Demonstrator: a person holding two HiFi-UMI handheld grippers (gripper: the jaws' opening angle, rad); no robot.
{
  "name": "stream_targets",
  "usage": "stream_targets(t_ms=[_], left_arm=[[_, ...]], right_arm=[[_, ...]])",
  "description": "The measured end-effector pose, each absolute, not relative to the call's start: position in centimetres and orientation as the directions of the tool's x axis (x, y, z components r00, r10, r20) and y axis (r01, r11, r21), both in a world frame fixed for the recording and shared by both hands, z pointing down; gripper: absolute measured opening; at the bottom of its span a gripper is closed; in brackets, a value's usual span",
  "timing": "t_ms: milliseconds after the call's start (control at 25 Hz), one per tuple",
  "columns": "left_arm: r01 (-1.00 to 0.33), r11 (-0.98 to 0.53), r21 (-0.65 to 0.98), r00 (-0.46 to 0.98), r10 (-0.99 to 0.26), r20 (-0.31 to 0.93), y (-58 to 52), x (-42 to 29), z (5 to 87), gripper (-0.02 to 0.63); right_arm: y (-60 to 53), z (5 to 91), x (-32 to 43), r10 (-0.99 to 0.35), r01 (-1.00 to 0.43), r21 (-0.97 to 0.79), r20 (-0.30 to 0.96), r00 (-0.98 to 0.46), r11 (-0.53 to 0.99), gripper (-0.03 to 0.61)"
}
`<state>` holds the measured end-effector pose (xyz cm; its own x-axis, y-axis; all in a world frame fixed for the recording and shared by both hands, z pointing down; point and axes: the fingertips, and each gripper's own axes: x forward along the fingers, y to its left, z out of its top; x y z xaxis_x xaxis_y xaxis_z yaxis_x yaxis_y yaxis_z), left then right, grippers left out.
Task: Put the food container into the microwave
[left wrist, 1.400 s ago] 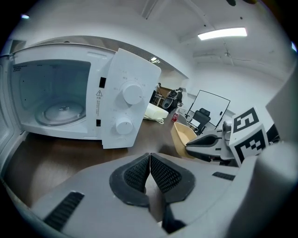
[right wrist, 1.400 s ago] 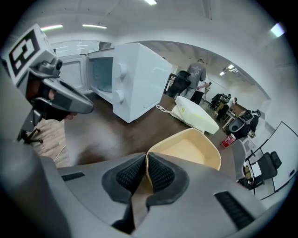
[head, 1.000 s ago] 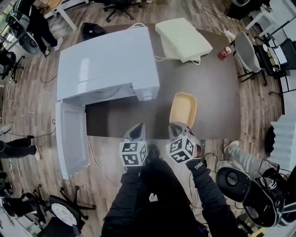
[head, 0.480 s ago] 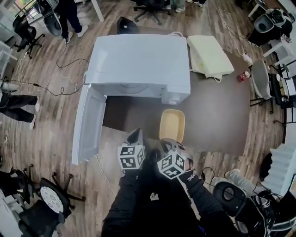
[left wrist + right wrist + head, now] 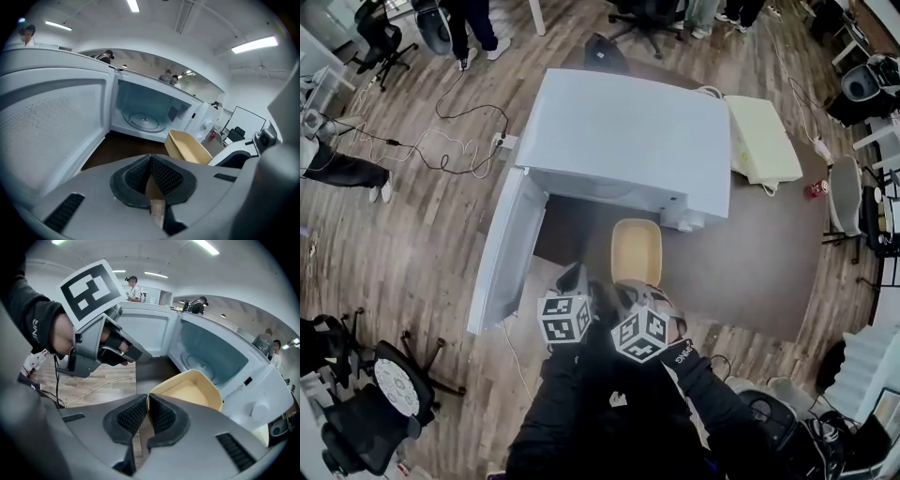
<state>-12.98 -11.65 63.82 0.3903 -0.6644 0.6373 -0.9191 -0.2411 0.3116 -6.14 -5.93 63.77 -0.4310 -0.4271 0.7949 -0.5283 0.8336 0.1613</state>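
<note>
The tan food container (image 5: pixel 636 251) hangs over the dark table just in front of the white microwave (image 5: pixel 628 131). My right gripper (image 5: pixel 632 289) is shut on its near rim; in the right gripper view the pads (image 5: pixel 161 414) pinch that rim and the container (image 5: pixel 194 390) stretches toward the cavity. The microwave door (image 5: pixel 508 248) stands wide open to the left, and the glass turntable (image 5: pixel 142 120) shows inside. My left gripper (image 5: pixel 574 276) is shut and holds nothing, level with the right one and left of the container (image 5: pixel 185 147).
A cream flat box (image 5: pixel 764 141) and a red can (image 5: pixel 814 190) lie on the table (image 5: pixel 759 272) right of the microwave. Cables cross the wooden floor (image 5: pixel 441 150) on the left. Office chairs and standing people ring the area.
The container, held by my right gripper, has moved left and closer to the microwave's open front. The left gripper travelled alongside, still shut.
</note>
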Motion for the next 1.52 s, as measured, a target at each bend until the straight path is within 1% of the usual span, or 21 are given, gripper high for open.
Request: stream_targets(t_ms=[400, 840, 1240, 1520], left_arm=[[-0.92, -0.225, 0.32, 0.385, -0.661, 0.644, -16.5, -15.3, 64.5, 0.034], [-0.912, -0.226, 0.343, 0.404, -0.641, 0.652, -21.1, -16.4, 66.0, 0.034], [-0.903, -0.234, 0.361, 0.425, -0.615, 0.664, -23.0, -16.4, 67.6, 0.034], [-0.902, -0.225, 0.368, 0.425, -0.609, 0.67, -23.4, -16.3, 68.0, 0.034]], right_arm=[[-13.8, 63.8, -8.9, -0.436, -0.477, 0.211, 0.79, -0.43, 0.853, 0.034], [-22.7, 64.8, -10.6, -0.479, -0.478, 0.268, 0.78, -0.402, 0.837, 0.035], [-27.1, 65.8, -10.5, -0.506, -0.481, 0.305, 0.778, -0.371, 0.822, 0.035], [-28.7, 66.1, -10.6, -0.51, -0.473, 0.312, 0.772, -0.379, 0.824, 0.035]])
